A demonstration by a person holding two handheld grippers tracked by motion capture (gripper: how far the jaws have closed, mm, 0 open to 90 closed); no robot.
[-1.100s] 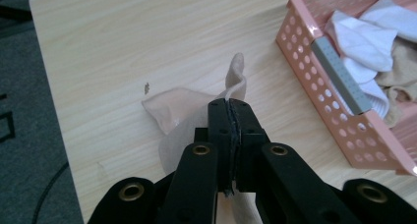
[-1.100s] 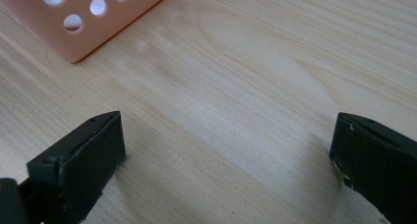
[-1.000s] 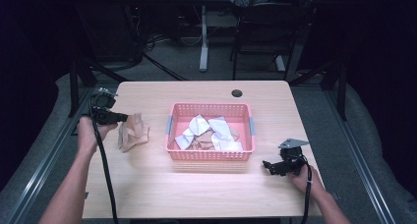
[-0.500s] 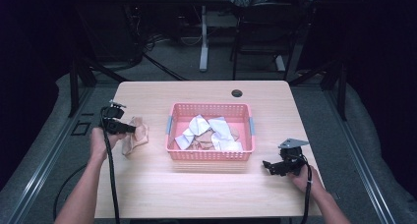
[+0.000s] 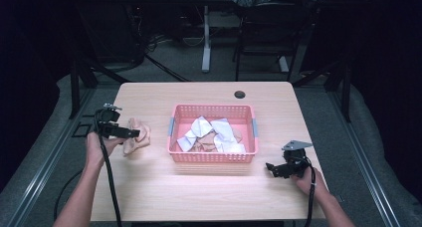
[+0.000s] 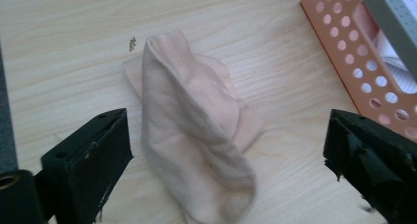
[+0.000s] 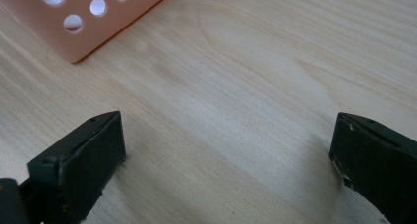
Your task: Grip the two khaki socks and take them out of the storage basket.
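A crumpled pale pink cloth (image 5: 137, 137) (image 6: 196, 135) lies on the wooden table (image 5: 209, 192) left of a pink perforated basket (image 5: 213, 156). My left gripper (image 5: 133, 133) (image 6: 226, 175) is open, its jaws spread on either side of the cloth and close to the tabletop. The basket holds several white and pinkish cloths (image 5: 211, 135). My right gripper (image 5: 269, 167) (image 7: 226, 170) rests low by the basket's front right corner (image 7: 74, 32), open, with only bare wood between its jaws.
A small black round grommet (image 5: 240, 94) sits near the table's far edge. Black frame rails (image 5: 45, 162) run along both sides of the table. Cables trail from both grippers toward the near edge. Chairs and table legs stand beyond the far edge.
My left gripper has moved nearer and lower, from the far left of the table down to the pink cloth. The right gripper has stayed in place.
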